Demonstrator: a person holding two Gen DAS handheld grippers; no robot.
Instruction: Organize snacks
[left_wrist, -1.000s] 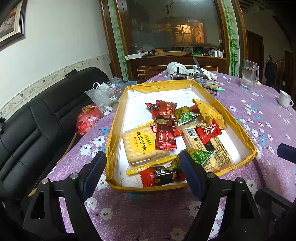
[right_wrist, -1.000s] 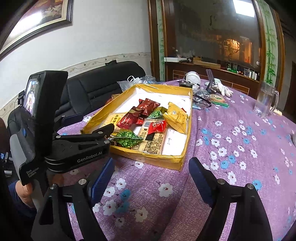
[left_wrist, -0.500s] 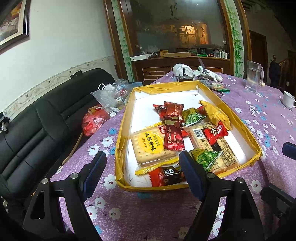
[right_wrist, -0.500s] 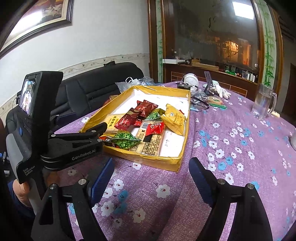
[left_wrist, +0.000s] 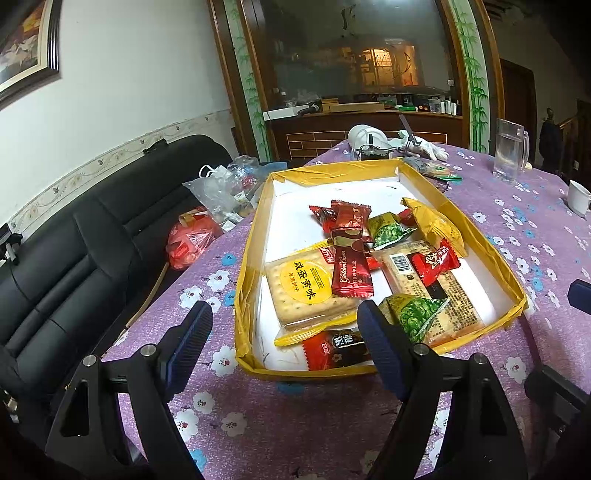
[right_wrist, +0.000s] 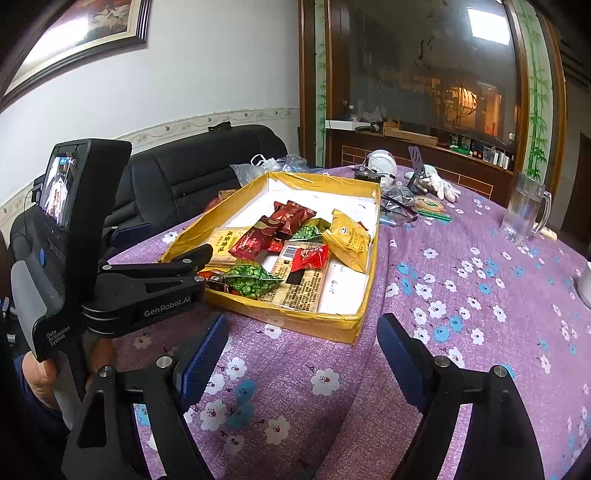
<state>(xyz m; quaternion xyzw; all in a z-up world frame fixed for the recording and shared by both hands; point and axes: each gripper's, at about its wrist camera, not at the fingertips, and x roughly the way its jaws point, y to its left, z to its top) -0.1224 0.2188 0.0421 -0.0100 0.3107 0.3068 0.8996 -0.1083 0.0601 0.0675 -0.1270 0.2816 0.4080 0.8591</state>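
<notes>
With both sets of fingers spread wide and empty, I hover short of the tray (left_wrist: 255, 236).
Over the last second my left gripper (left_wrist: 284, 343) has backed off slightly; the snacks (left_wrist: 351, 269) all lie heaped in the tray on the bench (right_wrist: 461, 295), right gripper (right_wrist: 303, 350) alongside.

In front of me a tray (left_wrist: 480, 240) sits on the surface (right_wrist: 480, 295), snack packets (left_wrist: 349, 264) piled inside. A mug (right_wrist: 524, 210) stands well to its right; behind it lies clutter, perhaps gloves (right_wrist: 437, 184). A sofa (left_wrist: 74, 240) runs along the left.
</notes>
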